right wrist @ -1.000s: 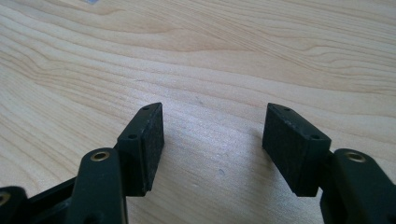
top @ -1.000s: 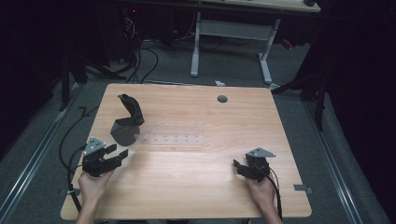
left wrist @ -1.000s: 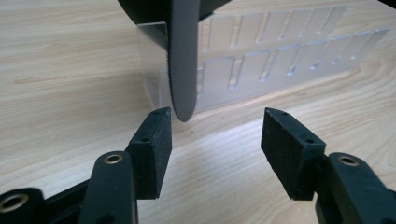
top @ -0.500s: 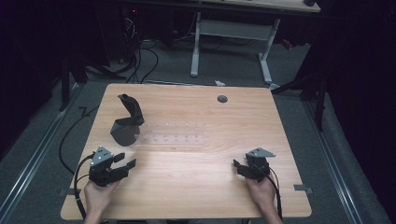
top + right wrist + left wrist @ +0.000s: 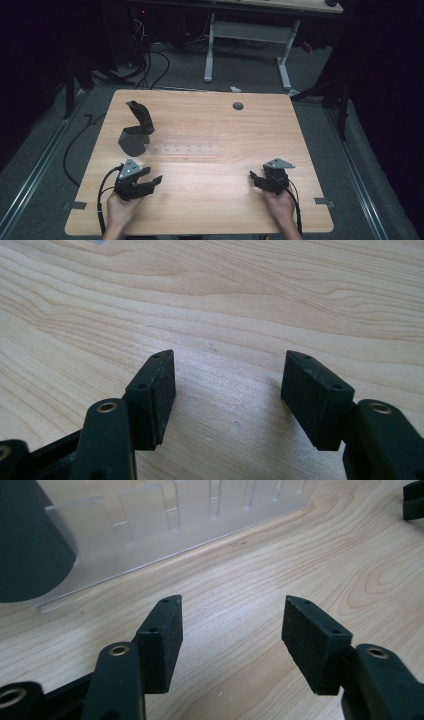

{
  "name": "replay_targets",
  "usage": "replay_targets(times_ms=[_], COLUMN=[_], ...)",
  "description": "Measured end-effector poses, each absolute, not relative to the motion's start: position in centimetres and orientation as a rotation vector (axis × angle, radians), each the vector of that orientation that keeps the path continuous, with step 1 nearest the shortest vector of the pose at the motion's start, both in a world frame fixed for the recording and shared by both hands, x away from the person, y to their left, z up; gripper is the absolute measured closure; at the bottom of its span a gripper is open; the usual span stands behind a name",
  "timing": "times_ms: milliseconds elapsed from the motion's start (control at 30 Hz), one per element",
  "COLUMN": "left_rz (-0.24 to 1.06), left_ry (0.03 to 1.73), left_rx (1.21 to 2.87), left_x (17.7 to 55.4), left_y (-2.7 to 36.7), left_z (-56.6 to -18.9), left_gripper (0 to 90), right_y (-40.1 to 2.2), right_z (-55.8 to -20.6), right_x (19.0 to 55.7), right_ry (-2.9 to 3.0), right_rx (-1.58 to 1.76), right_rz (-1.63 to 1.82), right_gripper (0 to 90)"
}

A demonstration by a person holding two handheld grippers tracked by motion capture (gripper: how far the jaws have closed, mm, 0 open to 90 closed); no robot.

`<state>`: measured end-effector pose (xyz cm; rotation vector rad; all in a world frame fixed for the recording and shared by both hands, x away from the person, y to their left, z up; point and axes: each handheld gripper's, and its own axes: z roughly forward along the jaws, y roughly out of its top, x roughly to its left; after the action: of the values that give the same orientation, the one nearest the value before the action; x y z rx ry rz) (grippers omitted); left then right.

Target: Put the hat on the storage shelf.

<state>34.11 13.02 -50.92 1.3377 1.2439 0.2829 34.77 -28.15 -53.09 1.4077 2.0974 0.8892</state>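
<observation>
On the wooden counter (image 5: 210, 165), the left tool (image 5: 150, 181) sits at about 8 o'clock from the counter's centre, held in the person's left hand (image 5: 120, 210), its jaws spread with nothing but bare wood between them. In the left gripper view the same tool (image 5: 230, 630) points toward a clear acrylic rack (image 5: 165, 525) with upright slots, which lies ahead at 12 o'clock, apart from the fingertips. A dark rounded object (image 5: 30, 540) stands at 10 o'clock, touching the rack's end. From above, that dark object (image 5: 137, 127) is a black stand with a round base and a tilted upper arm, at 10 o'clock on the counter, with the clear rack (image 5: 185, 142) just beside it toward the centre. The right tool (image 5: 256, 180) rests at 4 o'clock, gripped by the right hand (image 5: 280, 205), well apart from the rack. In the right gripper view its jaws are spread too (image 5: 230, 385), empty over the wood grain. A small round hole (image 5: 238, 106) lies at 1 o'clock near the far edge.
</observation>
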Motion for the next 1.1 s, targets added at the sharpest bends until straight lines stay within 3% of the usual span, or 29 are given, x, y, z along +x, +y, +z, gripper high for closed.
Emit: replay_targets(times_ms=[933,1100], left_rz=[0.431,0.363], left_ry=[1.217,1.254], left_rx=[1.528,1.453], left_x=[36.0,36.2], left_y=[8.7,8.9], left_z=[-54.4,-54.6], left_gripper=[40.5,36.7], right_y=[-28.2,-28.1], right_z=[-53.1,-53.1], right_x=[34.8,34.8], right_ry=[2.097,2.095], right_rx=[1.409,1.412], right_rz=[0.888,0.889], right_gripper=[38.9,38.7])
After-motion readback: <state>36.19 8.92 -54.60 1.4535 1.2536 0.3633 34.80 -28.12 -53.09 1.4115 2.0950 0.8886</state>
